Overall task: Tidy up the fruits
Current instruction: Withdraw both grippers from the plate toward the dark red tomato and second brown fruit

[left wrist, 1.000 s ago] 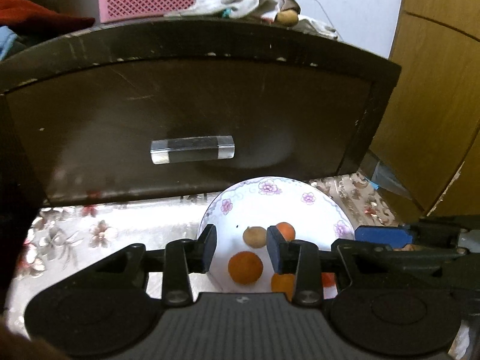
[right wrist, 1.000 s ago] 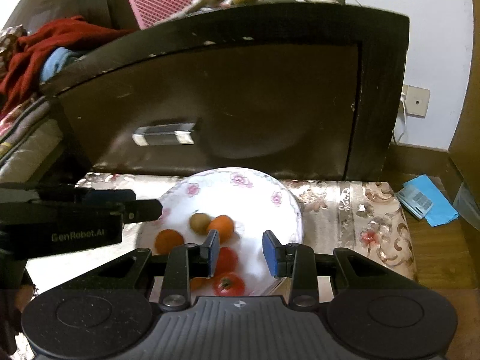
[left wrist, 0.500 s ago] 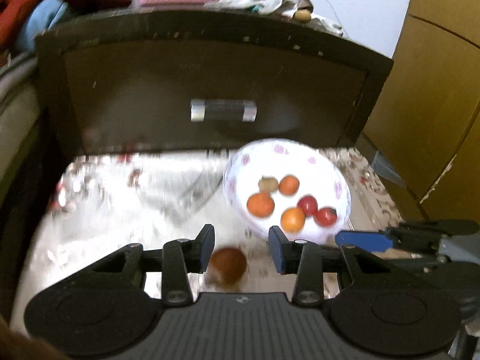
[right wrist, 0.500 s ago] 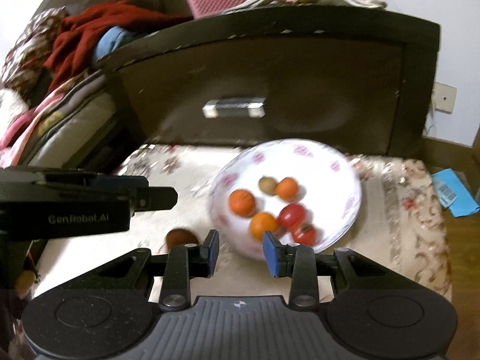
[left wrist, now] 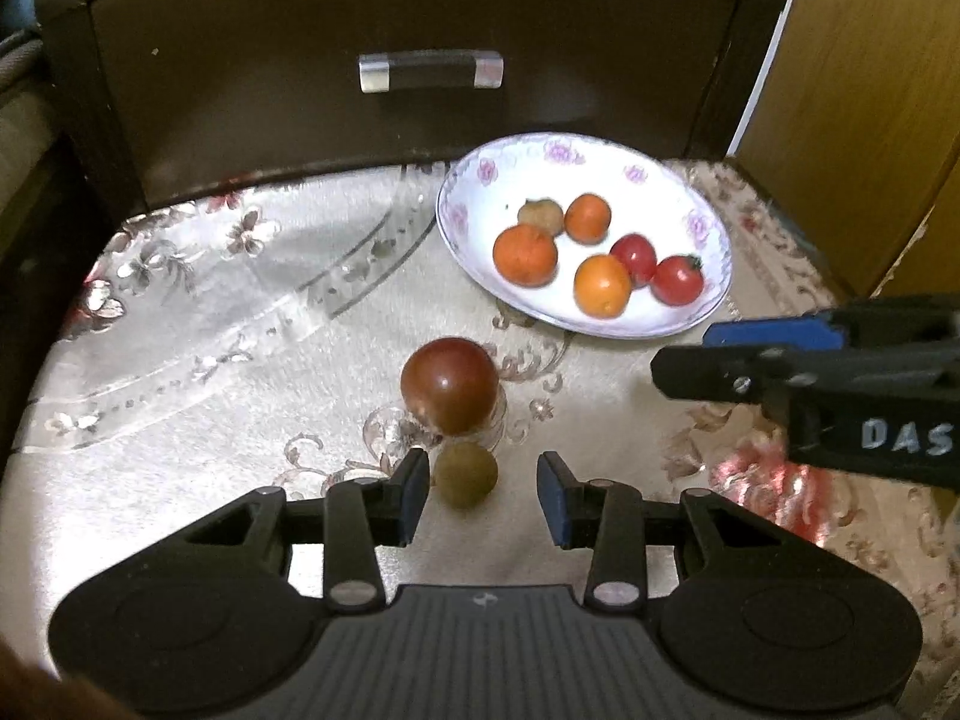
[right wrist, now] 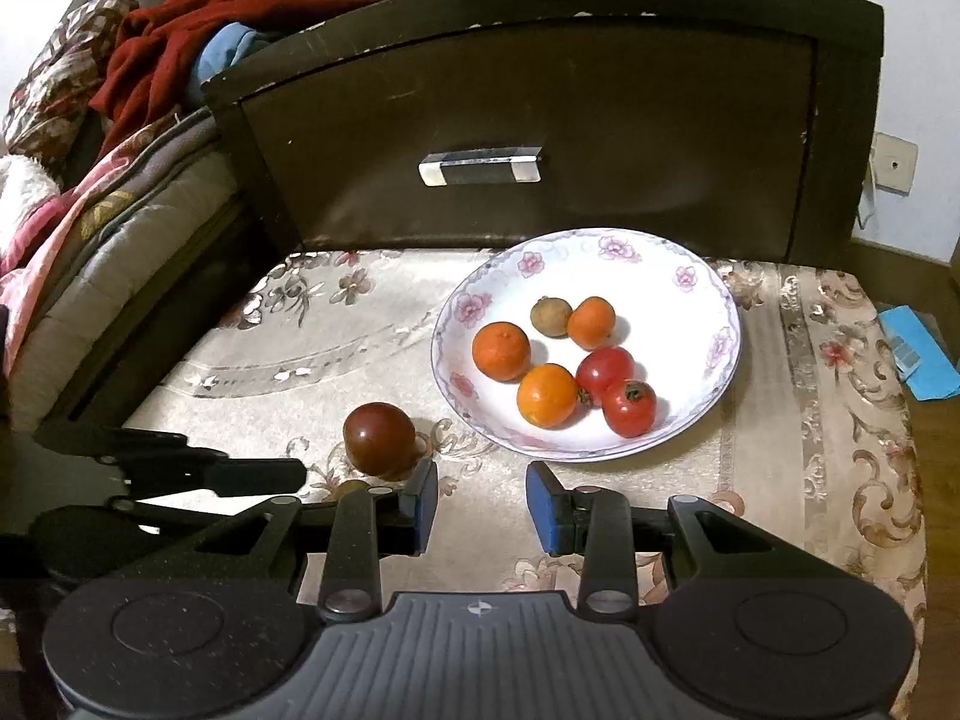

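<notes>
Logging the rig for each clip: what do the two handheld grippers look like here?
Both grippers are black plastic with a ribbed grey top plate, two round black discs and silver pivot screws. The left gripper and right gripper have fingers faced with blue pads. Seen from the side, the right one carries white lettering, partly cut off. No cables or sleeves show.

Floral-clothed table (left wrist: pixel 198 324): plate (left wrist: pixel 480 264), dark tomato (left wrist: pixel 450 385) (small brownish fruit (left wrist: pixel 465 474) alongside)

in the right wrist view we see only a sliver of the small brown fruit (right wrist: pixel 351 486), hidden behind a finger; the blue paper (right wrist: pixel 924 360) is cut off.
</notes>
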The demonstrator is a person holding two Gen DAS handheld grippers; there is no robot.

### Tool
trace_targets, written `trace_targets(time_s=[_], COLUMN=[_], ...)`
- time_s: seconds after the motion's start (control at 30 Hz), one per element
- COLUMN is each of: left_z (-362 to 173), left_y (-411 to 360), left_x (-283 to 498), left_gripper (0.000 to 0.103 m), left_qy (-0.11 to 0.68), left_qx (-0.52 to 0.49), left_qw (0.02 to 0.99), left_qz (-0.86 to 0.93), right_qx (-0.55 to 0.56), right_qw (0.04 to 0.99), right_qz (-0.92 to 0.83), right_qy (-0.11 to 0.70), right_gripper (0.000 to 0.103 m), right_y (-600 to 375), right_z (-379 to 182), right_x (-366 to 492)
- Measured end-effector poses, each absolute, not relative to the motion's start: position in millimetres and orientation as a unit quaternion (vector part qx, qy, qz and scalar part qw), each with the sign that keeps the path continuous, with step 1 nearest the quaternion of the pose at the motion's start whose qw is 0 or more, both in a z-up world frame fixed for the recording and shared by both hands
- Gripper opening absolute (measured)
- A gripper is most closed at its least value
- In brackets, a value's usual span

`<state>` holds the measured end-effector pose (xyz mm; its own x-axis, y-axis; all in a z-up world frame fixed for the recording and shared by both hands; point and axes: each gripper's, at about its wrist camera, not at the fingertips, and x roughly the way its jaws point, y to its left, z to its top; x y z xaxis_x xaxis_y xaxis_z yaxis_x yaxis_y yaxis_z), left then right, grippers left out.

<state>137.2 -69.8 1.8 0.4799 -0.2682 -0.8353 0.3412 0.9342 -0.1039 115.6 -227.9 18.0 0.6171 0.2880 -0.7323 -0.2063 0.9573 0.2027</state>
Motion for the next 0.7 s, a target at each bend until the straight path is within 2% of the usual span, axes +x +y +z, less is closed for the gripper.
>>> trace_targets(time_s=[0.13,0.2,0.43,0.5,0.7], left_z=[-8,-11,-15,-16,-14], left_y=[-75,-75,-71,-72,-72], left_x=[137,138,144,146,140], left_gripper=[0.047,0.046,0.041,0.035,0.034], left_qy=[0.484,0.484,0.479,0.477,0.478], left_qx=[0.062,0.069,0.060,0.060,0.072], left_qw=[0.855,0.855,0.860,0.861,0.858], left_qz=[-0.176,-0.174,-0.168,-0.167,-0.174], right_qx=[0.051,0.052,0.046,0.044,0.042], right_qw=[0.896,0.894,0.890,0.890,0.888], right_qz=[0.142,0.145,0.157,0.156,0.153], right_qy=[0.419,0.420,0.425,0.426,0.431], right_gripper=[0.030,0.036,0.036,0.036,0.036], right_y=[-227,-226,-218,-217,-218], right_z=[17,16,12,11,8], right_x=[119,120,124,124,125])
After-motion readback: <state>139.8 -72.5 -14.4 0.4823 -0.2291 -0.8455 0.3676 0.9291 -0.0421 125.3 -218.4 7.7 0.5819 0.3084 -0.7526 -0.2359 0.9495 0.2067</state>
